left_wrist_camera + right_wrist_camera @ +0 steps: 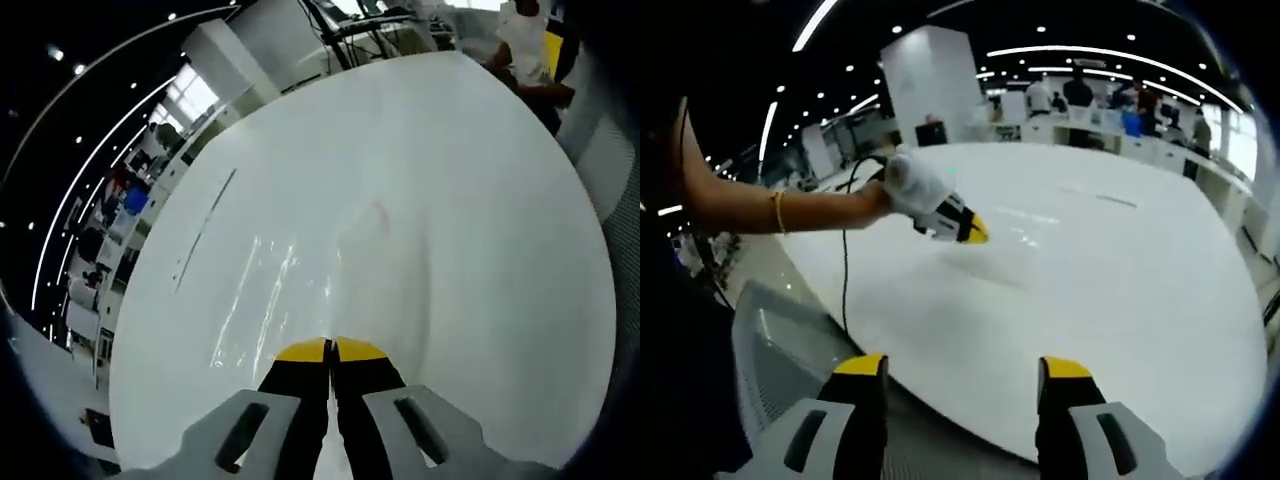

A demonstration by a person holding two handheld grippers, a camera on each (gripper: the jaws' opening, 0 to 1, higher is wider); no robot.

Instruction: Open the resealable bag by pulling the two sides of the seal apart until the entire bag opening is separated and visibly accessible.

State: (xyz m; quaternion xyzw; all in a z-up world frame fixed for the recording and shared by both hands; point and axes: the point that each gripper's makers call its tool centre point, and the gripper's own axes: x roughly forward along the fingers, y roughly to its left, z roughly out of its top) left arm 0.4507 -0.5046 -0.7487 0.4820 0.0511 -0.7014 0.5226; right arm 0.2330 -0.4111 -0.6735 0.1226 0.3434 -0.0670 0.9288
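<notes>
One clear bag (pixel 300 290) lies flat on the white table (pixel 480 200), hard to make out but for the glare streaks and a faint edge on its plastic. In the left gripper view it sits just ahead of the left tongs (pixel 331 349), spreading forward from the yellow tips; whether the tips touch or pinch its near edge cannot be told. Those two jaws are pressed together, with no gap between them.

In the right gripper view the right tongs (pixel 965 367) stand spread wide, their two yellow-tipped jaws well apart, above the near rim of the table (pixel 1120 330) and holding nothing. Further in, one gloved hand (pixel 912 183) holds the left tongs (pixel 968 230) low over the tabletop, well apart from the right pair. Several people stand at desks beyond the table.
</notes>
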